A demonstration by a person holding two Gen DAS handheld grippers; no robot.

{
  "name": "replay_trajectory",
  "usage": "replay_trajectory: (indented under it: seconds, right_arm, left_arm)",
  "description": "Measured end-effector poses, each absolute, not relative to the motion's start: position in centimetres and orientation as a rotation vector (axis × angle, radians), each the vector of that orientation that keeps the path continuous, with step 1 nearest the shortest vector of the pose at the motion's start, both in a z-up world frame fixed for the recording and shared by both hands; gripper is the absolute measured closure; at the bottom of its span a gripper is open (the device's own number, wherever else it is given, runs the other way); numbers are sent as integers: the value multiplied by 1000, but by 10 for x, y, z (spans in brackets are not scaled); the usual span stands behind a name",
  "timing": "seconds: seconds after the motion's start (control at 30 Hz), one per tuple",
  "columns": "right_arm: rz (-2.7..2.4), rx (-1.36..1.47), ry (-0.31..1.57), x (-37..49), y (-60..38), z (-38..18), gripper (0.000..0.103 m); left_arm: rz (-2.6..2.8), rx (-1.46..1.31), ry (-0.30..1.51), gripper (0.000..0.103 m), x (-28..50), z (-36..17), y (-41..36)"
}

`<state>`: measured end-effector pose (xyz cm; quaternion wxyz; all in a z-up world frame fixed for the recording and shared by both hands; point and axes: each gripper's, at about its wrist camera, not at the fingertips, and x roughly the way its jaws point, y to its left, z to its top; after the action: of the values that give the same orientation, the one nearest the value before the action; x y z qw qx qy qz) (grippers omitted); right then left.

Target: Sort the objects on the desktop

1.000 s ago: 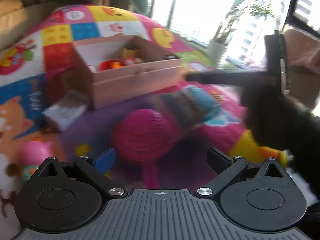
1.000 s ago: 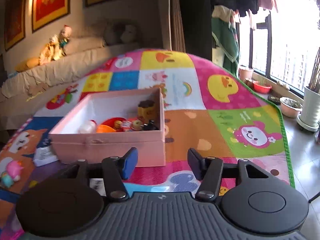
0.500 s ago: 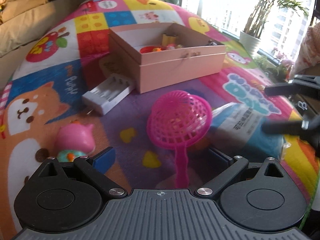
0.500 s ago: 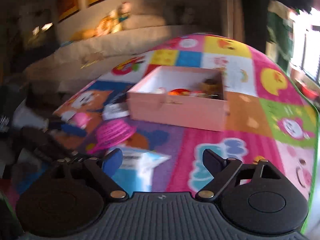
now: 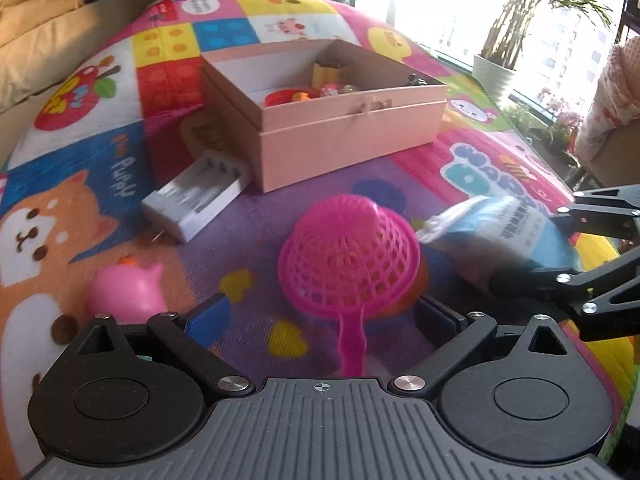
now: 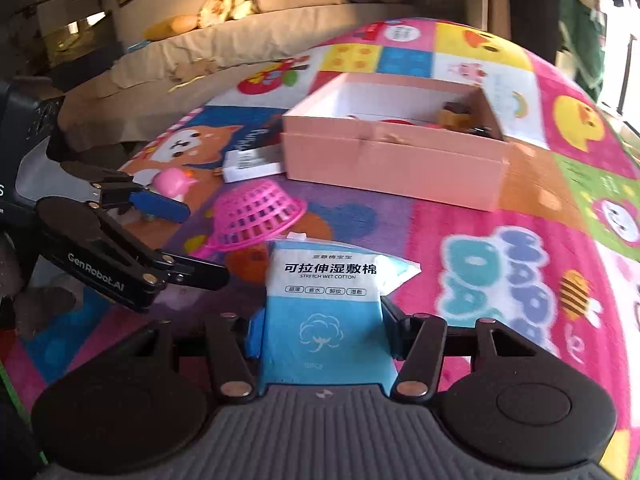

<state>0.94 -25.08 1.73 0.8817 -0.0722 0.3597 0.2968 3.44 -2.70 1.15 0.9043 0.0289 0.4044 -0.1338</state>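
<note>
My right gripper [image 6: 325, 330] is closing on a blue and white wet cotton pack [image 6: 324, 280]. Its pads press both sides of the pack, which lies low over the play mat. In the left wrist view the same pack [image 5: 508, 228] shows at the right between the right gripper's [image 5: 536, 240] fingers. My left gripper [image 5: 324, 316] is open above a pink mesh strainer [image 5: 348, 248] that lies upside down, its handle running between the fingers. The pads do not touch it. The open pink box [image 6: 392, 168] with several small toys stands behind.
A white battery charger [image 5: 196, 196] lies against the left front corner of the pink box [image 5: 344, 136]. A pink pig toy [image 5: 124, 292] rests left of the left gripper. The colourful play mat [image 6: 500, 272] stretches right of the pack. A sofa lies beyond.
My right gripper swung from facing the box to the cotton pack, opened wide, then closed around it. The left gripper stayed open near the strainer, tilting slightly.
</note>
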Motion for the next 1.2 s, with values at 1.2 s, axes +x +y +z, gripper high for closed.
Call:
replay_trajectory:
  seconds: [1.2]
  right_arm:
    - [536, -70, 439, 15, -280, 105, 51]
  left_arm:
    - [-228, -211, 563, 6, 202, 136, -36]
